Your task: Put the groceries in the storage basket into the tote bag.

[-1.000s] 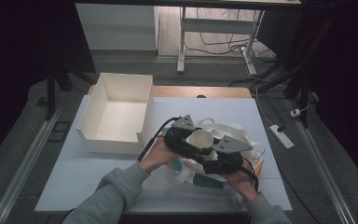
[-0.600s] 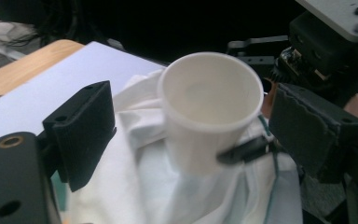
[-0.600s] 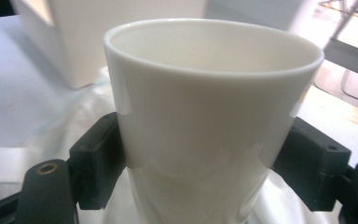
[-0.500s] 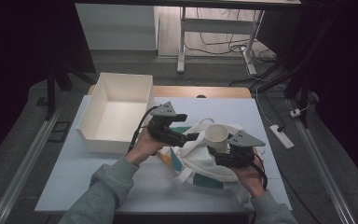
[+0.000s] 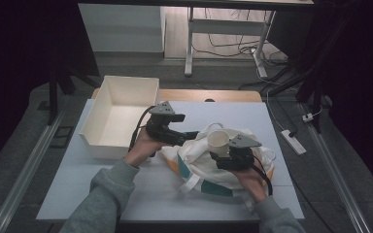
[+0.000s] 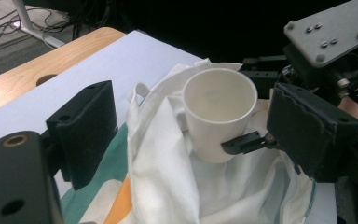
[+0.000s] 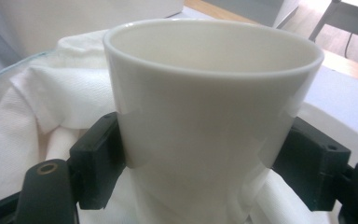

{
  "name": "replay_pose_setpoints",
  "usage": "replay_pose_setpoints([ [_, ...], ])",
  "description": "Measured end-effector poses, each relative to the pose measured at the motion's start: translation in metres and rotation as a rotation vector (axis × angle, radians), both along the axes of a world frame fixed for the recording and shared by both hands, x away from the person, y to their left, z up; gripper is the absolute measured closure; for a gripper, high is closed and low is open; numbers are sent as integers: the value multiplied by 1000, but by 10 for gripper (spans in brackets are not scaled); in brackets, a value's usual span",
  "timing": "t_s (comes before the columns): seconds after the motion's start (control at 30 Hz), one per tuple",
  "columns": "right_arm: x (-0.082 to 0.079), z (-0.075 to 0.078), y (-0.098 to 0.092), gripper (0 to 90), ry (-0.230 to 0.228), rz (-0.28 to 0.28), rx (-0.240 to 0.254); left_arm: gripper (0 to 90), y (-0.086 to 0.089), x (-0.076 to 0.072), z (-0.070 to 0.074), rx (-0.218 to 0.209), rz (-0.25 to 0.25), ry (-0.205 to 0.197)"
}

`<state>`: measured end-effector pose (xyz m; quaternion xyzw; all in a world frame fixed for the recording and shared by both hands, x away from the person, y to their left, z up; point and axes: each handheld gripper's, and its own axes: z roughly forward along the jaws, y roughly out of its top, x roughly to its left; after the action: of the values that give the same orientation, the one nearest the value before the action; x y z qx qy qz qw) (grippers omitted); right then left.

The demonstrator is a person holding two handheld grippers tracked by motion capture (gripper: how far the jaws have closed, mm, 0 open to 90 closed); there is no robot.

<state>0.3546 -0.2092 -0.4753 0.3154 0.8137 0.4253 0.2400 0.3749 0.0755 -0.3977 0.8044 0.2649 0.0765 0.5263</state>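
one cup [image 7: 209,116], one bag [image 5: 209,165], one box [image 5: 119,121]

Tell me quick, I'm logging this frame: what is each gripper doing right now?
Left gripper: open, jaws either side of a fold of the cloth bag, not pressing it.
Right gripper: shut on the white cup, upright over the bag.

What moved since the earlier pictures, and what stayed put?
The left gripper let go of the white cup and pulled back left toward the white box; its jaws stand open, with nothing between them. The right gripper, shut on the cup, carried it right, above the cloth bag. The bag has spread out more. The box and the table stayed put.
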Motion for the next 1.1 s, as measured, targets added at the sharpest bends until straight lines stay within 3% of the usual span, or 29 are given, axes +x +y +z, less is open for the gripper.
replay_pose_setpoints([
  [0.33, 7, -21, 2, 222, 41, 5, -39, 166, 2, 3, -3, 26, -2, 15],
  [0.5, 9, -19, -7, 222, 60, -12, -56, 166, 4, 4, -4, 41, 5, 13],
  [0.6, 8, -19, -12, 223, 79, -14, -42, 166, 6, 4, -5, 44, 9, 16],
  [0.73, 7, -19, -12, 223, 80, -3, -59, 167, 7, 5, -6, 49, 13, 20],
  [0.93, 7, -22, -11, 227, 69, -5, -28, 167, 7, 7, -8, 57, 13, 23],
  [1.1, 5, -23, -7, 227, 60, 10, -35, 167, 5, 6, -8, 63, 10, 24],
])
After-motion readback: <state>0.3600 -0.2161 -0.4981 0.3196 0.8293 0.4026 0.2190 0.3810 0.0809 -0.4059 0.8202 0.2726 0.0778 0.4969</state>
